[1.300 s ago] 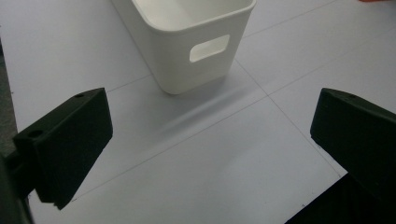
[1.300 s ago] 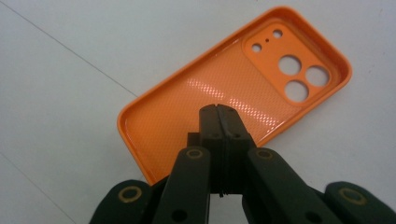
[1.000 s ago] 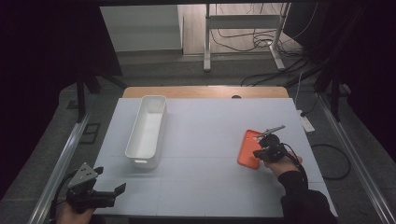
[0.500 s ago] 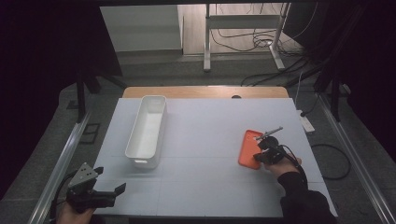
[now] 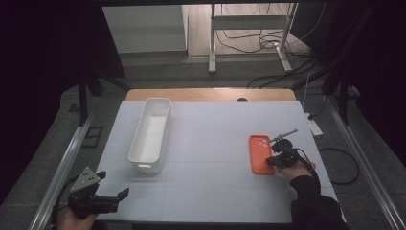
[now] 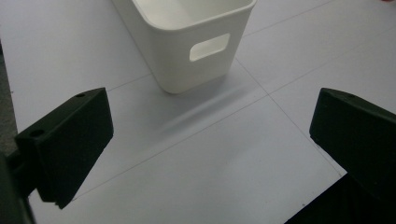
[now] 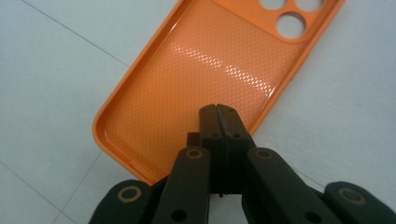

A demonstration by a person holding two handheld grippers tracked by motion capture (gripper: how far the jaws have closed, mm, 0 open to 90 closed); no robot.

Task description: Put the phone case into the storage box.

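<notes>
Left gripper (image 5: 103, 199) sits at the table's (image 5: 215, 191) 7 o'clock corner, jaws wide apart, nothing between them. Right gripper (image 7: 218, 114), at 4 o'clock, jaws pressed together, tips over the orange phone case (image 5: 261, 154). White bin (image 5: 151, 134) lies at 10 o'clock.

The right tongs (image 5: 274, 160) have crept slightly nearer along the right edge of the orange phone case (image 5: 261, 154).

Left gripper (image 5: 103, 199) jaws wide apart, low near table edge; right gripper (image 7: 218, 112) jaws pressed together
</notes>
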